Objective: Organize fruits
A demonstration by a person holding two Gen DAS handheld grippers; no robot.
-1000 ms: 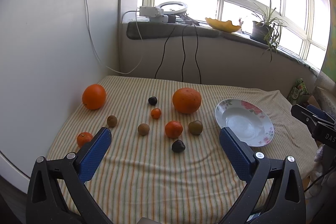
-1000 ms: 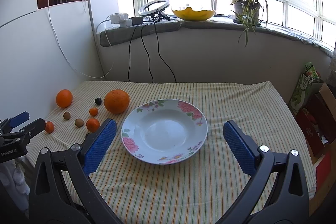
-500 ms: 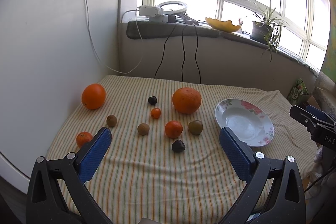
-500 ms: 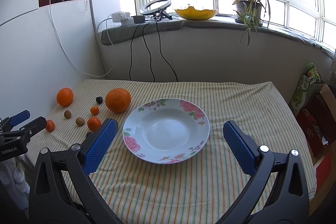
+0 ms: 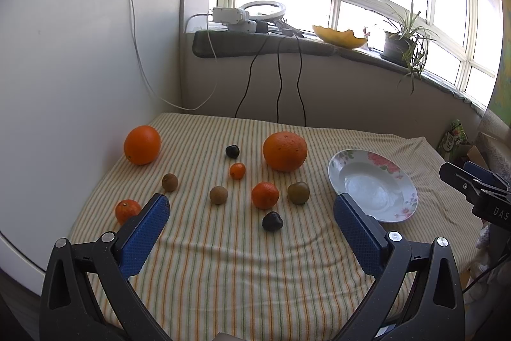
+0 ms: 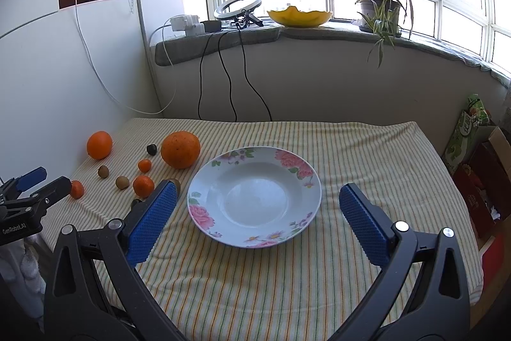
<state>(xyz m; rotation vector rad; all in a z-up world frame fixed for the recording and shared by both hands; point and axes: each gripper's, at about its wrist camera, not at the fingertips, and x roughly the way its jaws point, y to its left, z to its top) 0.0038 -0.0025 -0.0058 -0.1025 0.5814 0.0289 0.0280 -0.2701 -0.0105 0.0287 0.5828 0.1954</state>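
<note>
Several fruits lie scattered on the striped cloth: a big orange [image 5: 285, 151], a second orange [image 5: 142, 144] by the white wall, a mandarin [image 5: 265, 195], a small mandarin [image 5: 127, 210], a tiny one [image 5: 237, 170], brown kiwis [image 5: 218, 195], a greenish fruit [image 5: 298, 192] and dark fruits [image 5: 272, 221]. An empty flowered plate [image 6: 254, 196] sits to their right. My left gripper [image 5: 252, 206] hovers open above the near cloth, short of the fruits. My right gripper [image 6: 255, 200] is open, its fingers either side of the plate, held above it.
The table [image 6: 367, 149] stands against a white panel [image 5: 80, 69] on the left and a wall with hanging cables [image 6: 223, 79] behind. Boxes and a green packet [image 6: 469, 123] stand off its right edge. A windowsill holds a ring light, a yellow bowl and a plant.
Both views have crept slightly closer to the table. No fruit has moved and both grippers stay open.
</note>
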